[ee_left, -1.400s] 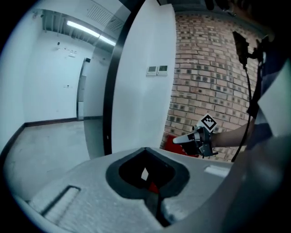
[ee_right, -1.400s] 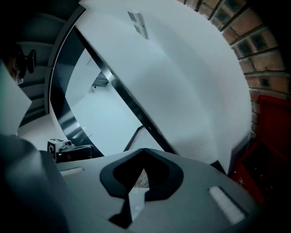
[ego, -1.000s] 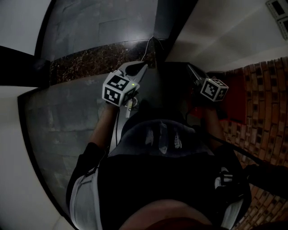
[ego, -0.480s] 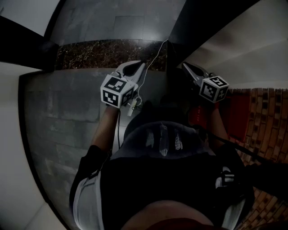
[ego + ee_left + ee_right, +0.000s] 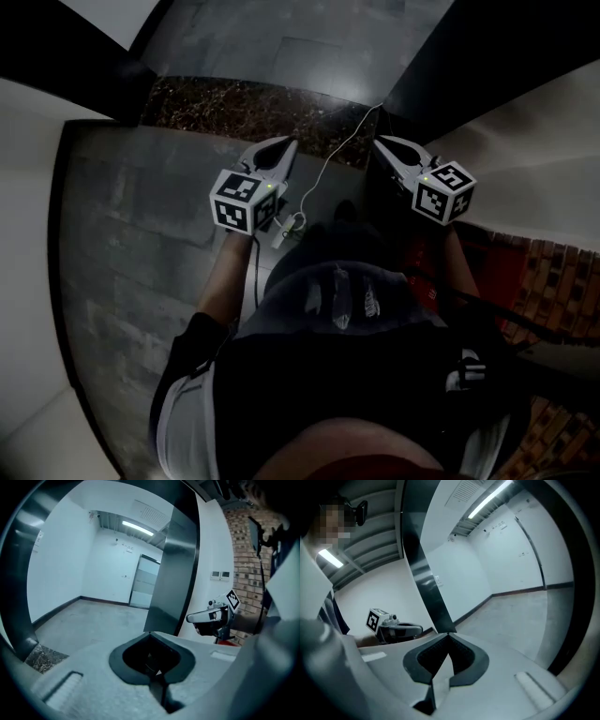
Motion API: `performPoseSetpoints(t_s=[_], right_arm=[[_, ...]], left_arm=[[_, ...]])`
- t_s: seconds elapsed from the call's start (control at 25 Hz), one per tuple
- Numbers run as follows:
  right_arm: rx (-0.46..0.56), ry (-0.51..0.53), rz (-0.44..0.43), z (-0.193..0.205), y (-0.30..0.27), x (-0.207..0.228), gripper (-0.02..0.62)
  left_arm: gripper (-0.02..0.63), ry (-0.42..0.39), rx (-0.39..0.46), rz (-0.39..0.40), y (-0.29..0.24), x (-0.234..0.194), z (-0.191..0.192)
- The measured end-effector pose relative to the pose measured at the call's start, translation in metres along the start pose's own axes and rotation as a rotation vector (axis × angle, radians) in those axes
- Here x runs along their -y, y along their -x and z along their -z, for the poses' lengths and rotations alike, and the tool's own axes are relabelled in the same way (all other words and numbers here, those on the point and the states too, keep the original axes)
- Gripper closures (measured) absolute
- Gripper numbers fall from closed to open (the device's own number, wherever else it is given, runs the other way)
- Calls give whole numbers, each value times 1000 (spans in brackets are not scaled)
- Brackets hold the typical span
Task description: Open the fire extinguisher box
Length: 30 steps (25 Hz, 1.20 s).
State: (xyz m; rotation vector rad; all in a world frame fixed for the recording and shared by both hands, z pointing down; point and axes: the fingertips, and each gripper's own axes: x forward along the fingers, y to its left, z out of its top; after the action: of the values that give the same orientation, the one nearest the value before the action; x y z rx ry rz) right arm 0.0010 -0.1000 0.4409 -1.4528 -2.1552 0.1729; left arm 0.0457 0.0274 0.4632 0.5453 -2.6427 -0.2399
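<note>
My left gripper (image 5: 278, 147) and right gripper (image 5: 387, 146) are held side by side in front of the person's chest, both shut and empty. They point toward a speckled dark floor strip (image 5: 234, 103). A dim red surface (image 5: 483, 251), perhaps the fire extinguisher box, lies behind the right hand by the brick wall (image 5: 553, 272), apart from both grippers. In the left gripper view the shut left gripper (image 5: 150, 633) faces an open room, with the right gripper (image 5: 212, 617) and a red edge (image 5: 228, 642) beside it. In the right gripper view the right gripper (image 5: 447, 633) is shut too, and the left gripper (image 5: 397, 629) shows at the left.
A dark metal column (image 5: 174, 569) stands just ahead between the two grippers, also the dark column (image 5: 423, 573) in the right gripper view. Beyond it is a bare room with a grey floor (image 5: 93, 620) and white walls. A thin white cable (image 5: 333, 150) hangs between the grippers.
Both grippers have swung away from the brick wall and the red surface, which slid to the lower right of the head view. The right gripper rose a little. Both stay shut.
</note>
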Motion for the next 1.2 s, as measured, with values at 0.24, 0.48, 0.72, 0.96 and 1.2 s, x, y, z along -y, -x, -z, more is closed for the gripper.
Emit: performPoseSetpoints(t_s=[0.24, 0.48, 0.72, 0.96, 1.2], right_arm=[[-30, 57, -50, -15, -2, 39, 594], [-87, 159, -110, -17, 2, 66, 594], [-130, 232, -157, -17, 8, 86, 594], [-108, 266, -186, -27, 5, 101, 594], [-82, 307, -207, -39, 1, 96, 594]], left_arm=[[606, -28, -28, -47, -42, 0, -24], [606, -54, -44, -78, -83, 17, -41], [606, -63, -69, -109, -108, 34, -47], [606, -96, -83, -156, -113, 33, -58], [606, -141, -83, -155, -122, 34, -72]])
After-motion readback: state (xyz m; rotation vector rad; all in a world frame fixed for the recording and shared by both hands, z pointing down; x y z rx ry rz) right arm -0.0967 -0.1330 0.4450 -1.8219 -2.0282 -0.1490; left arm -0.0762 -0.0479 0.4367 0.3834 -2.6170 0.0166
